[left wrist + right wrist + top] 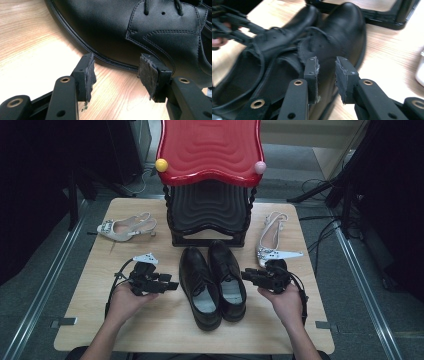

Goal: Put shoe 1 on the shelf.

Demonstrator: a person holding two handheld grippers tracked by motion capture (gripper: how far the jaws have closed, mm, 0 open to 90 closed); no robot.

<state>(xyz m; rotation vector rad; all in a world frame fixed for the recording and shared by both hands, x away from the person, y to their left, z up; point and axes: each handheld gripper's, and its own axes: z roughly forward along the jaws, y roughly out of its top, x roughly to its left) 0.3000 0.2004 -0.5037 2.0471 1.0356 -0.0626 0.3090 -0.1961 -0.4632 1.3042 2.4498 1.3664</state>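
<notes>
Two black shoes (212,282) side by side on table (100,320); left tongs (115,72) wide open, right tongs (327,75) slightly parted, both empty

No readable text, labels or numbers anywhere.

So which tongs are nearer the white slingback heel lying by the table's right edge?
Right. The right tongs sit just below that white slingback heel; the left tongs are beyond the black leather shoes.
</notes>
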